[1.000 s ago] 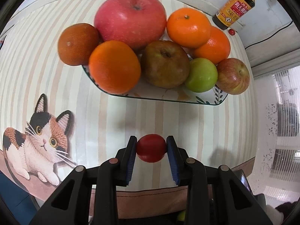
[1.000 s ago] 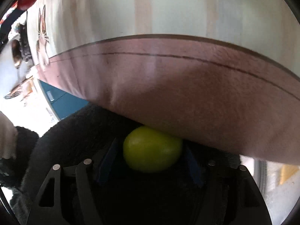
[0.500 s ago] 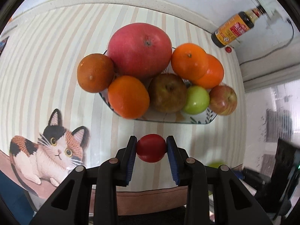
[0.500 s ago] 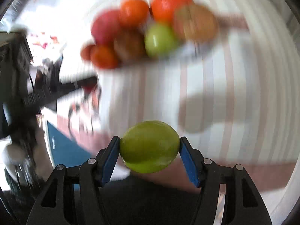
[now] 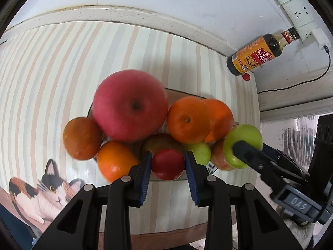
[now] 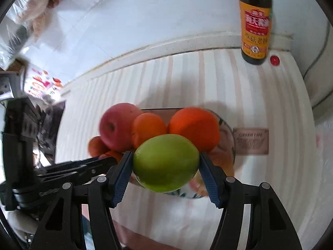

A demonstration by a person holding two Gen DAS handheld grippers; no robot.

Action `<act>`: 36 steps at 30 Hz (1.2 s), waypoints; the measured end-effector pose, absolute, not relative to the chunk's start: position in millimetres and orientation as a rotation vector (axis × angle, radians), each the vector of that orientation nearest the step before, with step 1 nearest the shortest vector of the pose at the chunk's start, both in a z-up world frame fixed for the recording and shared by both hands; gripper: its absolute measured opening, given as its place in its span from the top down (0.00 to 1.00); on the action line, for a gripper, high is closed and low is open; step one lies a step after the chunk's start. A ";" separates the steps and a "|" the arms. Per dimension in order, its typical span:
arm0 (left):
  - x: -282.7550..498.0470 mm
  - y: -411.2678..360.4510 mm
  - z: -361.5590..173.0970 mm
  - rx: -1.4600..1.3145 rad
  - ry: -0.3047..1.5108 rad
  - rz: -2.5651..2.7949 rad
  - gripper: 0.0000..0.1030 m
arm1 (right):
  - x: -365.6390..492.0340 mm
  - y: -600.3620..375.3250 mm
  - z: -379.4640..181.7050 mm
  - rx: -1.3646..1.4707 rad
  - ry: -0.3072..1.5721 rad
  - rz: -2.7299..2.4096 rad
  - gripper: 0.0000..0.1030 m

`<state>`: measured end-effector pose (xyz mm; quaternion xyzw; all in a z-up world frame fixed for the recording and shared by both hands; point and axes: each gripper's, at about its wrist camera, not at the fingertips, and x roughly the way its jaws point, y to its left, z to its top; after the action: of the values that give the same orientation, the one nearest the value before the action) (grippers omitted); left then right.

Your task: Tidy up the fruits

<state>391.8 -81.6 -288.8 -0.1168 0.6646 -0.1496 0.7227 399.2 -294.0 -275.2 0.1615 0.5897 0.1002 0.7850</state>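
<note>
Left gripper (image 5: 167,165) clamped on small red fruit (image 5: 167,164), blue pads (image 5: 145,175) pressing both sides, held just short of plate (image 6: 228,132) near rim. Straight ahead of left claw: brownish fruit (image 5: 162,143), beyond it big red apple (image 5: 130,105) topping the pile. Ahead-left: two oranges (image 5: 115,161), one darker (image 5: 81,138). Ahead-right: two more oranges (image 5: 188,119), small green fruit (image 5: 200,153), reddish apple (image 5: 218,155) partly hidden. Right gripper (image 6: 166,163) clamped on large green fruit (image 6: 166,162), filling the gap between its pads; in left view same fruit (image 5: 242,143) sits off to the right, at plate's right edge, overlapping the reddish apple. Whether green fruit touches the pile: cannot tell. From right claw, pile directly ahead, left gripper's fingers (image 6: 83,166) coming in from the left. Far ahead-right of both claws: sauce bottle (image 6: 255,23) against wall, red cap (image 6: 274,60) beside it. Striped cloth (image 5: 52,73) under everything, cat print (image 5: 43,189) to lower left of left claw
</note>
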 end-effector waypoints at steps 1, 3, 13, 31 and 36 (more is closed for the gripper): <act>394.3 -84.6 -290.3 -0.254 1.472 -0.332 0.71 | 403.3 -292.9 -277.5 0.339 1.280 0.216 0.36; 396.1 -87.4 -293.1 -0.250 1.480 -0.333 0.71 | 405.2 -290.2 -289.6 0.311 1.297 0.217 0.36; 403.9 -96.6 -314.9 -0.291 1.535 -0.339 0.71 | 413.1 -289.7 -306.6 0.307 1.327 0.216 0.35; 404.6 -91.3 -318.1 -0.331 1.545 -0.271 0.55 | 413.5 -298.8 -303.1 0.365 1.312 0.180 0.16; 391.1 -84.9 -301.1 -0.274 1.487 -0.265 0.14 | 377.7 -299.7 -274.2 0.380 1.273 0.180 0.15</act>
<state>391.1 -84.9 -301.1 -0.1241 0.6726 -0.1199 0.7196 377.7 -299.7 -274.2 0.1760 0.5900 0.0832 0.7836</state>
